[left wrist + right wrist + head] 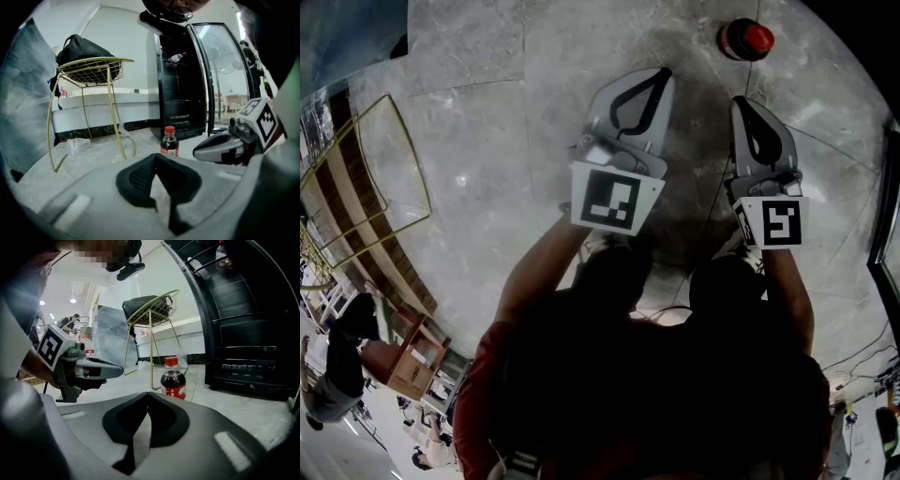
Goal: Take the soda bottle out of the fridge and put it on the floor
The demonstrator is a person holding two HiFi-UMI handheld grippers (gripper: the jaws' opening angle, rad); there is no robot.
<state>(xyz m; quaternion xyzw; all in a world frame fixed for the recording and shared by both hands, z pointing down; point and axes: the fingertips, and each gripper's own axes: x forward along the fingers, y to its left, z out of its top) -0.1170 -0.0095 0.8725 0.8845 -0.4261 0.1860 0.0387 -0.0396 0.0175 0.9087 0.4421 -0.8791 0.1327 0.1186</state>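
The black fridge [180, 79] stands with its glass door [220, 70] swung open; a bottle [176, 57] lies on an upper shelf, and the lower shelves look dark. The soda bottle [173, 379], red-capped and filled with dark drink, stands upright on the floor [487, 112], outside the fridge and just ahead of both grippers, touching neither. A black bag [84, 49] sits in the basket seat of a yellow wire chair [93, 65]. The left gripper [156, 157] has its jaw tips pressed together with nothing between them, and so has the right gripper [148, 394]; they hang side by side, apart. Open floor lies around the bottle, with the chair off to the left and the fridge to the right. The floor is grey stone tile, and a pale wall runs behind.
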